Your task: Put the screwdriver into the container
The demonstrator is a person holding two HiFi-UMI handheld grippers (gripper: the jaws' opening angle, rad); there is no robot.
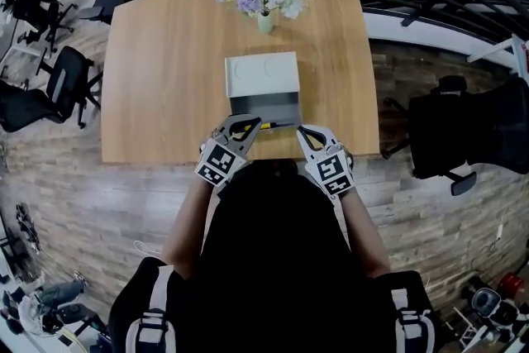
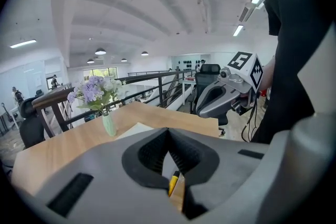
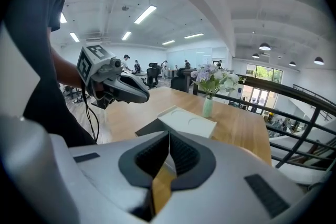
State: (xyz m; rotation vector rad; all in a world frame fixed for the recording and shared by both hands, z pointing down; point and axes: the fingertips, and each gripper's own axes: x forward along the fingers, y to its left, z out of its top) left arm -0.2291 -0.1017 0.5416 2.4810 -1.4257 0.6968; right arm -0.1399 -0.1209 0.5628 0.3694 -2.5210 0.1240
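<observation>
The head view looks steeply down on the bench (image 1: 165,78) from above. The gripper views ride low, close behind the left tongs (image 2: 168,134) and right tongs (image 3: 169,136), facing across it. All three share the flower vase (image 1: 264,19) and box (image 1: 261,74).

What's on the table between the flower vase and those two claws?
The container, white with a dark near side, sits between the vase and the left claw and right claw, in the head view. By their tips lies the yellow-handled screwdriver.

Bench (image 1: 165,54): smooth, matt light wood. Container (image 1: 261,77): matt white top, dark grey body. Left hand-held gripper (image 2: 168,132) and right hand-held gripper (image 3: 169,135): matt grey plastic shells, ribbed black pads (image 2: 152,152). Floor (image 1: 74,194): wood-look planks.
</observation>
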